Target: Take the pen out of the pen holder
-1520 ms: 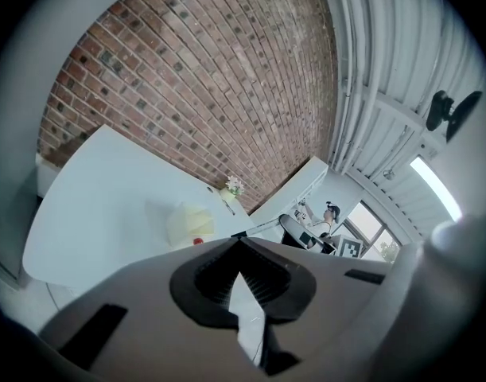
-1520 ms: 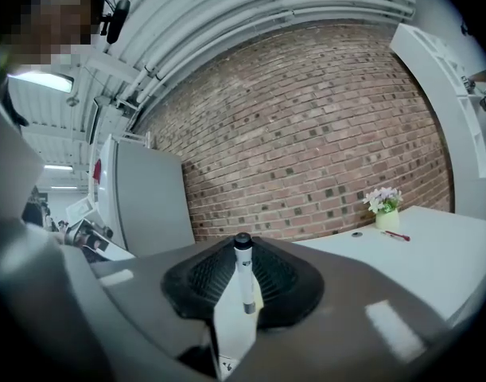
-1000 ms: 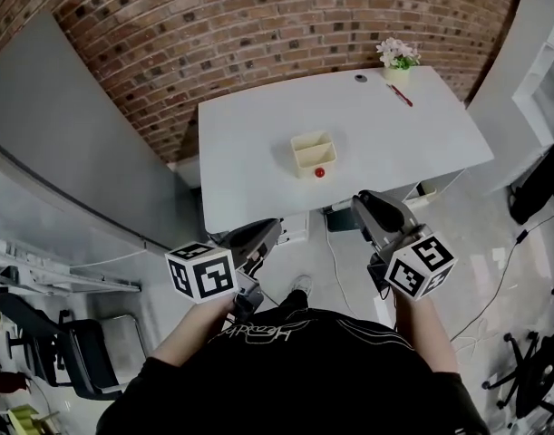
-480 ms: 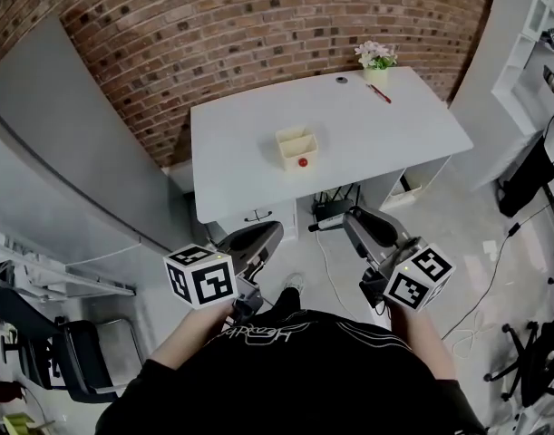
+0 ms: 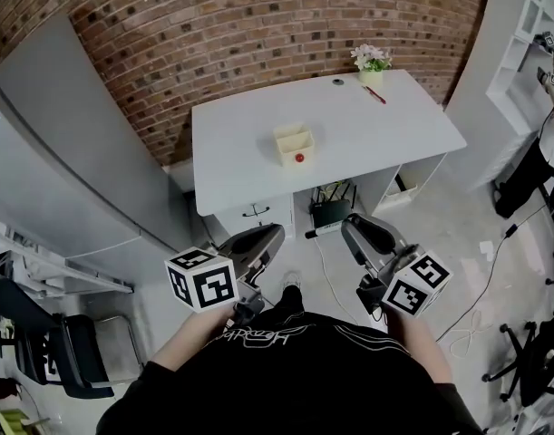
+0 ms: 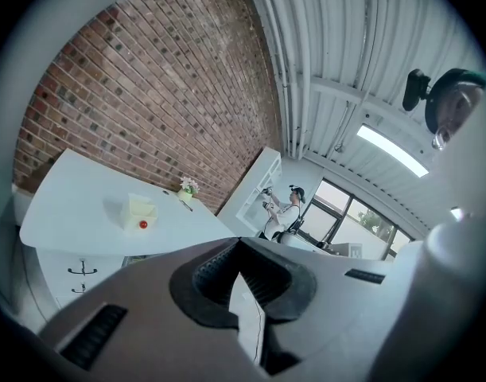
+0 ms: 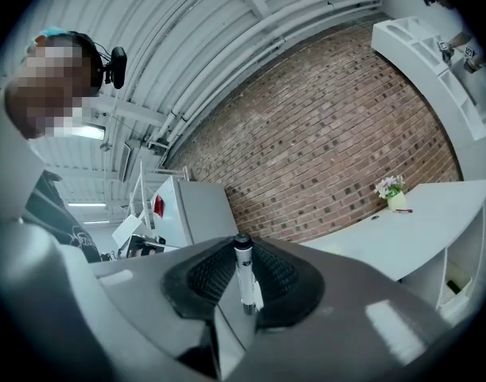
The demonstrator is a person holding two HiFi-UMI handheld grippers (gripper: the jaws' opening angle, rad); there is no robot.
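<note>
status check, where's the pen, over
Left gripper slightly open, empty. Right gripper shut on white pen. Pen holder on table ahead. Nothing in the way.

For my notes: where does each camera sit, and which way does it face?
Head view: on the person's head, looking steeply down at the table; shirt, forearms, left gripper and right gripper show.
Left gripper view: rides that gripper, facing the table; its empty fingers show.
Right gripper view: rides that gripper, facing the brick wall; its fingers grip a pen.
Shared: all three show the table and flower pot.
</note>
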